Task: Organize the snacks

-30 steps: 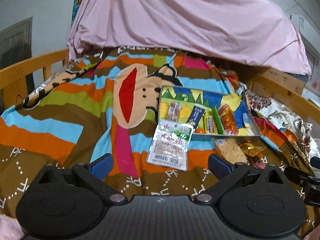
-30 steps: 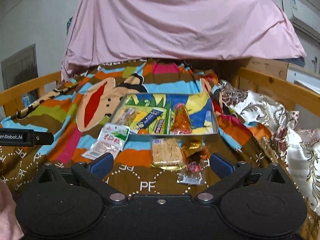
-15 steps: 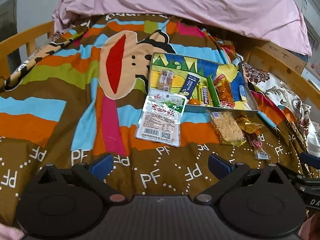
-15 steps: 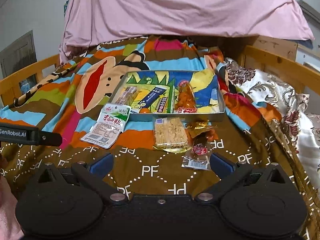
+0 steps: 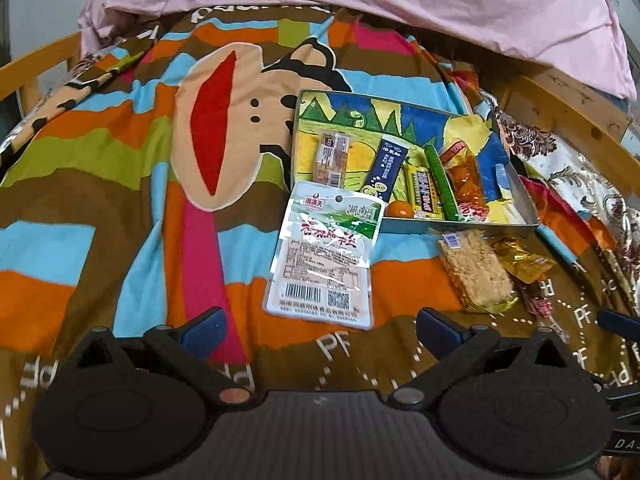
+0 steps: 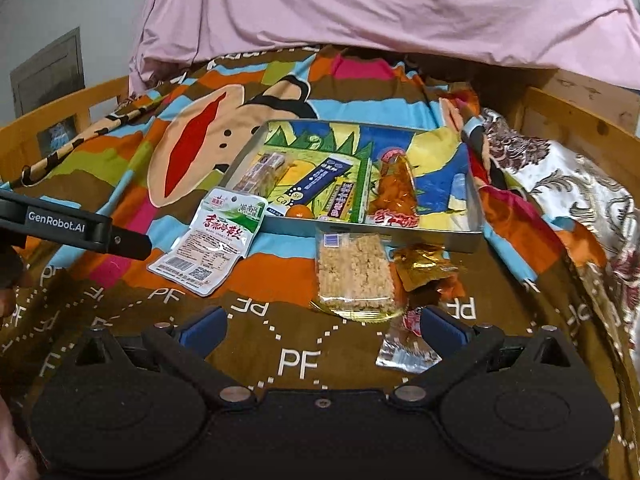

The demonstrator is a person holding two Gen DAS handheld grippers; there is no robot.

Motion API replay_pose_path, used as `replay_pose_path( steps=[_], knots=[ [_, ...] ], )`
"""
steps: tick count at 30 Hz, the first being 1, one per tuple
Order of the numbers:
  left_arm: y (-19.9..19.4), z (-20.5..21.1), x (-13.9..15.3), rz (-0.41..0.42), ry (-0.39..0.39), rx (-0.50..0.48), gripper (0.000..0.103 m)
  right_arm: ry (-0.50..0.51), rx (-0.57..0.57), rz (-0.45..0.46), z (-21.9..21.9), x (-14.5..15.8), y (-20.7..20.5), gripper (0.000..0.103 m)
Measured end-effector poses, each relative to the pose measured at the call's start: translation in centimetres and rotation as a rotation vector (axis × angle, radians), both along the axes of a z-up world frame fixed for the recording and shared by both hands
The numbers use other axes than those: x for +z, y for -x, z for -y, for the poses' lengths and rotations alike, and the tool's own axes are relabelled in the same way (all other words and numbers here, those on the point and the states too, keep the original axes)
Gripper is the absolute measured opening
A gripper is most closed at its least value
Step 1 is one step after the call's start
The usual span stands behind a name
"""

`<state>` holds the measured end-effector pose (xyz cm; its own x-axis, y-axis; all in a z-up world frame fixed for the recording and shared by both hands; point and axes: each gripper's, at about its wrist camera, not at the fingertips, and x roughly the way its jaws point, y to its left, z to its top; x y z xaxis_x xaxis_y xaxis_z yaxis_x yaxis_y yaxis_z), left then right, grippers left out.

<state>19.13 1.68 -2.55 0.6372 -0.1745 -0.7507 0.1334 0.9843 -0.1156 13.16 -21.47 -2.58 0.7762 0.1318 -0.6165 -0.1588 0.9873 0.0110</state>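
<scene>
The right edge of the left wrist view cuts off most of the right gripper (image 5: 618, 324). The small red-and-silver sachet (image 6: 408, 354) is partly hidden behind a blue fingertip (image 6: 440, 330). The other tool's arm reads "GenRobot.AI", and the blanket (image 6: 296, 360) shows "PF". Both cameras are now closer to the snacks than half a second ago. The left gripper (image 5: 320, 330) and the right one are wide open and hold nothing. The white-green pouch (image 5: 324, 256) leans on the rim of the tin tray (image 5: 520, 200); the rice cracker pack (image 6: 354, 276) lies just before the tray.
</scene>
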Motion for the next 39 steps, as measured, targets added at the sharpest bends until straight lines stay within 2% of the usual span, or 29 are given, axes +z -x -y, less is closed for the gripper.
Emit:
replay_pose_path(
  steps=[9, 16, 20, 27, 32, 35, 39],
  knots=[
    [-3.4, 0.9, -1.5, 0.022, -0.067, -0.103, 0.103, -0.028, 0.029, -0.054, -0.1, -1.9, -3.7, 0.102],
    [-6.0, 1.6, -3.6, 0.048, -0.171, -0.203, 0.103, -0.072, 0.068, -0.046, 0.2, -3.4, -7.6, 0.102],
    [-7.3, 1.5, -4.7, 0.047, -0.131, -0.233, 0.103, -0.091, 0.065, -0.042, 0.3, -4.3, -9.7, 0.102],
    [-9.5, 0.8, -6.2, 0.018, -0.058, -0.219, 0.103, -0.128, 0.018, -0.08, 1.2, -5.9, -12.6, 0.102],
    [-10.5, 0.5, -6.9, -0.018, 0.016, -0.219, 0.103, -0.114, -0.017, -0.104, 1.8, -6.7, -14.1, 0.102],
    [-11.0, 0.9, -7.3, -0.032, 0.015, -0.222, 0.103, -0.117, -0.003, -0.136, 1.7, -7.2, -14.7, 0.102],
    [-11.3, 1.4, -8.0, -0.06, -0.012, -0.226, 0.103, -0.045, 0.03, -0.157, 0.8, -7.5, -14.7, 0.102]
  ],
)
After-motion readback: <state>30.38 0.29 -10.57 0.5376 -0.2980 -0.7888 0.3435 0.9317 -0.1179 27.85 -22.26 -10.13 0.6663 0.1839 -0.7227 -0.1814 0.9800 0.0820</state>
